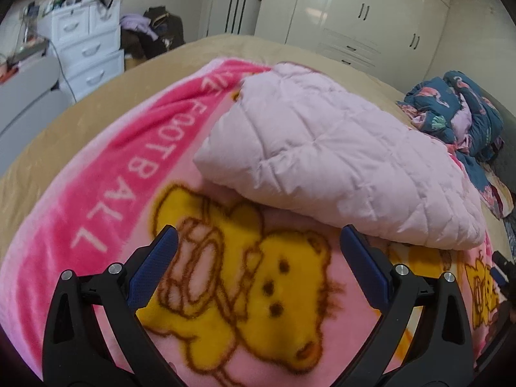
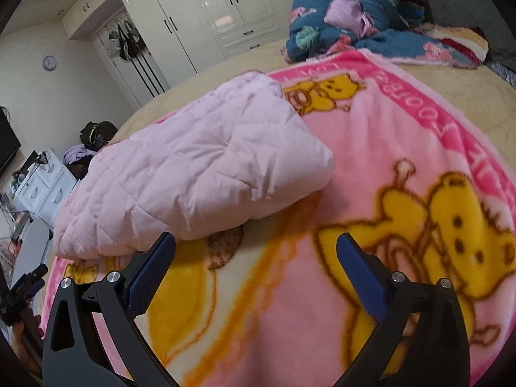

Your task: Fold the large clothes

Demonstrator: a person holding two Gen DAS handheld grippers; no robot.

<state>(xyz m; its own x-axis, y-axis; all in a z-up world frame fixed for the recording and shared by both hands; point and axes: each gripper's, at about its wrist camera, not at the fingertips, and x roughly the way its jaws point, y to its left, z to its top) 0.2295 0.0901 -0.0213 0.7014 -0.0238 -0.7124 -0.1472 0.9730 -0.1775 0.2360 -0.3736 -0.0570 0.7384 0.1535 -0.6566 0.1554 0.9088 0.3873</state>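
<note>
Right under me is the fuzzy pink blanket (image 1: pixel 96 167) with yellow bears on it, spread over the bed (image 1: pixel 106 90). My left gripper (image 1: pixel 258 242) hangs just above a bear, and its jaws are wide apart with nothing in them. My right gripper (image 2: pixel 256 240) hangs over the blanket too, and its jaws are also wide and hold nothing. The big thing I have to fold is the soft pink quilted coat (image 1: pixel 322 161). It lies on the blanket just in front of both grippers, a bit to the right of my left one and a bit to the left of my right one. It looks like a thick, puffy bundle with smooth edges, so I think it is already folded over more than once. I cannot see any sleeve sticking out. I think most of the work is done. Maybe it needs one more fold or a pat to make it flat. Far off by the bed's end sits a messy blue flowery heap (image 2: pixel 348 9), and I cannot tell if that is next.
</note>
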